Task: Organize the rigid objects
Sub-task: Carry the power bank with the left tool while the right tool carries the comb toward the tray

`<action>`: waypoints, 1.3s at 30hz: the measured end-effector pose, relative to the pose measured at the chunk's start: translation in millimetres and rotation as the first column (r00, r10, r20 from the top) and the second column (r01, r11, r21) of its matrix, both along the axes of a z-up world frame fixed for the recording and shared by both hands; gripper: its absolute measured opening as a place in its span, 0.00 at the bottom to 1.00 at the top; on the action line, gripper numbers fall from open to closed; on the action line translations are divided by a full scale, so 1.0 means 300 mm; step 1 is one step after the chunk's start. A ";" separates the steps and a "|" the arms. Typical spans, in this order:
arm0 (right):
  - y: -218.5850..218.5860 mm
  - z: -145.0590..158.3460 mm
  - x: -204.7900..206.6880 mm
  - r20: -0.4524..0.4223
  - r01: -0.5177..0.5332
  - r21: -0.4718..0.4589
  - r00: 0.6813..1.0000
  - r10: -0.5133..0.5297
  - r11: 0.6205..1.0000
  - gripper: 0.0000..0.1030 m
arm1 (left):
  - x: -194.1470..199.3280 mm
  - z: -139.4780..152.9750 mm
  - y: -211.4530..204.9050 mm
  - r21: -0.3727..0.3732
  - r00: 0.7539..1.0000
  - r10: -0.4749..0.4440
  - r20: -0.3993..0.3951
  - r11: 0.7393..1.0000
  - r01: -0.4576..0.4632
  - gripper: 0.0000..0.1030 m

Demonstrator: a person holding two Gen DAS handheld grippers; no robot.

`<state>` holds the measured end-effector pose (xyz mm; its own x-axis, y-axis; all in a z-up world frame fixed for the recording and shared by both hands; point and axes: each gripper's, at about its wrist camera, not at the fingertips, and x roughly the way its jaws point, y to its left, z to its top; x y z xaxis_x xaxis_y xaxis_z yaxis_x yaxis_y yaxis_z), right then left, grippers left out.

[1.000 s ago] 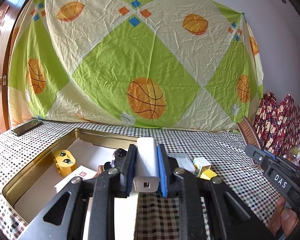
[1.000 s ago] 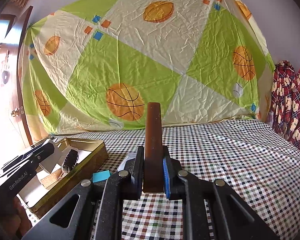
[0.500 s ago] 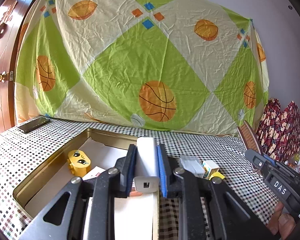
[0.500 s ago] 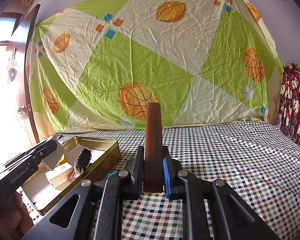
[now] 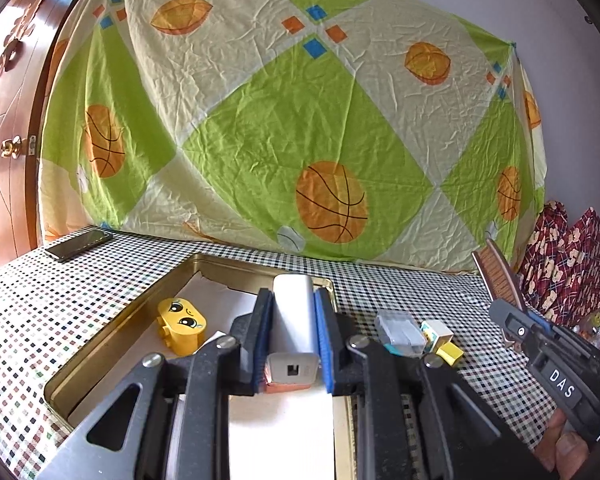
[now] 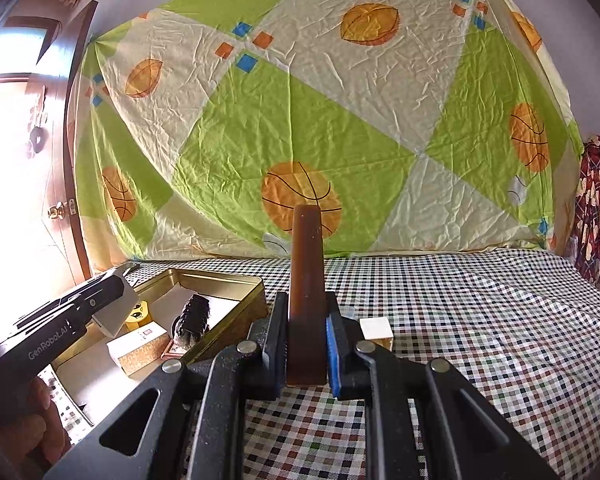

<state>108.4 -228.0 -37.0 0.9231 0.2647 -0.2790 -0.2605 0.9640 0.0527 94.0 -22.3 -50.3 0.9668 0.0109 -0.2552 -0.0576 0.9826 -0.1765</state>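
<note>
Grippers are both loaded at this moment: the left gripper is clenched on a white power bank, its blue pads pressed against the two long flanks so that the socket end faces the camera; the right gripper is clamped on a brown bar, held by its lower part so that most of its length stands out ahead of the jaws.

The power bank is carried over the gold tin, which appears to be the collecting place, since a yellow toy block, a black ridged item and a patterned cardboard box are already laid inside it on a white liner; a flank grip leaves the underside free, so the bank could be set flat. The brown bar is held over the checked cloth, beside the tin's right wall and not yet above its opening.

Just beside that wall, still on the cloth, a clear plastic case, a small printed box and a yellow piece are left unsorted; what the bar is made of cannot be told for certain. A phone is lying well apart, near the far left edge.
</note>
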 end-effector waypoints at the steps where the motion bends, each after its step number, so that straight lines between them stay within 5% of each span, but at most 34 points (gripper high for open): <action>1: 0.005 0.000 -0.001 0.000 -0.003 0.000 1.000 0.003 1.000 0.17 | -0.002 0.000 0.001 0.003 1.000 0.002 0.001 1.000 -0.002 0.19; 39: 0.257 -0.025 0.034 -0.030 -0.159 -0.035 0.987 0.158 0.987 0.17 | 0.001 -0.011 0.181 0.009 0.995 0.080 -0.060 0.997 -0.080 0.19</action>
<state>118.6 -151.0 -44.7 0.8625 0.3958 -0.3152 -0.4088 0.9122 0.0271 94.4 31.9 -53.7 0.9458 0.0892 -0.3122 -0.1462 0.9755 -0.1643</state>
